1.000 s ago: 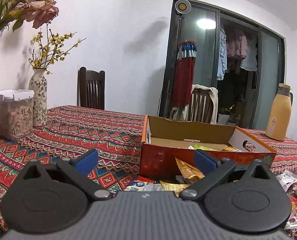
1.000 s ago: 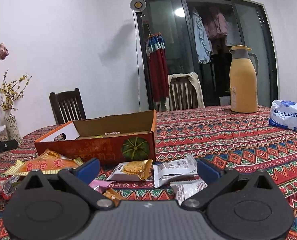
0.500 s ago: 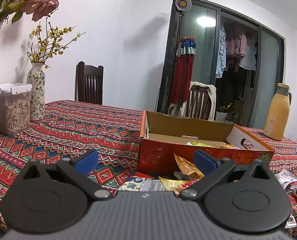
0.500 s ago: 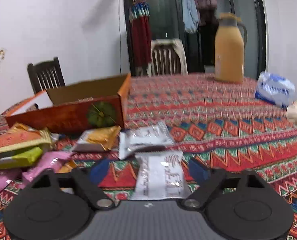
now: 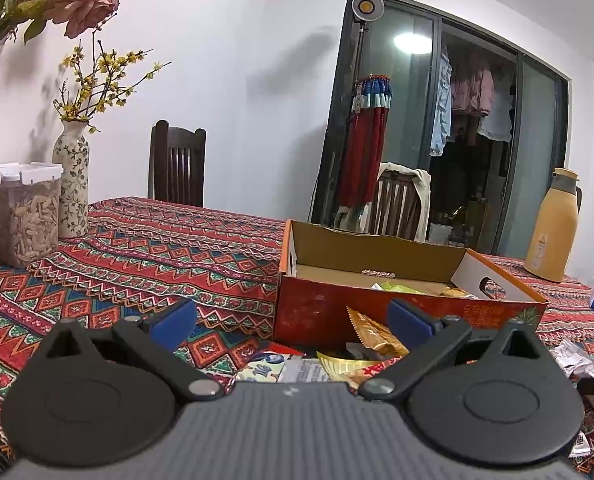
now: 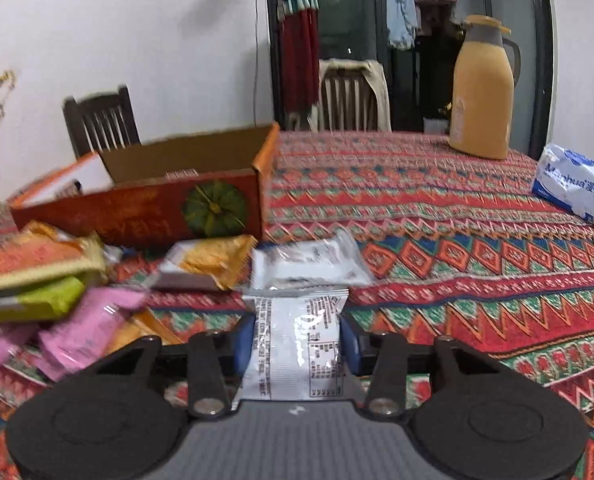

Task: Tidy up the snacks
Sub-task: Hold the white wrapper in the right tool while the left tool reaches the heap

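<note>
On the left wrist view, a clear jar of seeds and a flowered vase stand at the far left of the bench, which is covered in a red patterned cloth. The left claw hangs wide and holds nothing. Just past it lies a small heap of snack packets against the near wall of an open orange box; a few packets sit inside the box. A yellow flask stands far right.

On the right wrist view, green, orange and pink packets pile at the left, in front of the box. The right claw is closed on a white packet. A second white packet lies just ahead, between the claw and the box. A blue-and-white bag rests far right.
</note>
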Demonstrator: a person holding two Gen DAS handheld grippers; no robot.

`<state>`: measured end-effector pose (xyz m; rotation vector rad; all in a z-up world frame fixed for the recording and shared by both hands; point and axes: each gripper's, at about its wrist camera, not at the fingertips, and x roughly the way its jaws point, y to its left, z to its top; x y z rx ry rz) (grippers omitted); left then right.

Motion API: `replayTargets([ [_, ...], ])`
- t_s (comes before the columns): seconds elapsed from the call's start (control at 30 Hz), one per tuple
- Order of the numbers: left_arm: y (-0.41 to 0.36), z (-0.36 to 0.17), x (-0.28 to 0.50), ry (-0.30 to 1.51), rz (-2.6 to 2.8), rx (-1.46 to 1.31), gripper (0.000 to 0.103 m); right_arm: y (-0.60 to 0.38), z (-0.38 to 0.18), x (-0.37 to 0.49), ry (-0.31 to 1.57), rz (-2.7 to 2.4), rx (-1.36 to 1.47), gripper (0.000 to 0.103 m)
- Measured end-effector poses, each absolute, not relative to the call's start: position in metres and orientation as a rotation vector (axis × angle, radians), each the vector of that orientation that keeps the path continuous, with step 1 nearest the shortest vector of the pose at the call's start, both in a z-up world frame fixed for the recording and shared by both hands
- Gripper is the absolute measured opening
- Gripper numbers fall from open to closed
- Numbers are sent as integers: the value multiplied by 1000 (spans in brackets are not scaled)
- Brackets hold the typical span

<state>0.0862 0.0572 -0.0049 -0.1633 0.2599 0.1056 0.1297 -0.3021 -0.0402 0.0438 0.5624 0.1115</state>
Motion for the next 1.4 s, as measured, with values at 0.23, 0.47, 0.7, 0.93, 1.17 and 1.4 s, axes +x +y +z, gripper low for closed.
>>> replayTargets([
  [0.23,57,-5,86,262,106,-166,103,-273,-26,122,431,202,114,42],
  [0.47,57,-5,86,259,102,-168,103,-246,-27,120,368,194,52,42],
  [0.7,56,-5,84,250,103,-168,103,-241,-33,118,370,188,25,42],
  [0.93,56,-6,84,250,106,-166,103,-244,-35,118,371,190,35,42],
  [1.17,59,1,80,278,114,-161,103,-248,-35,114,356,188,56,42],
  [1.4,69,8,74,338,116,-109,103,-247,-36,113,346,197,57,42],
])
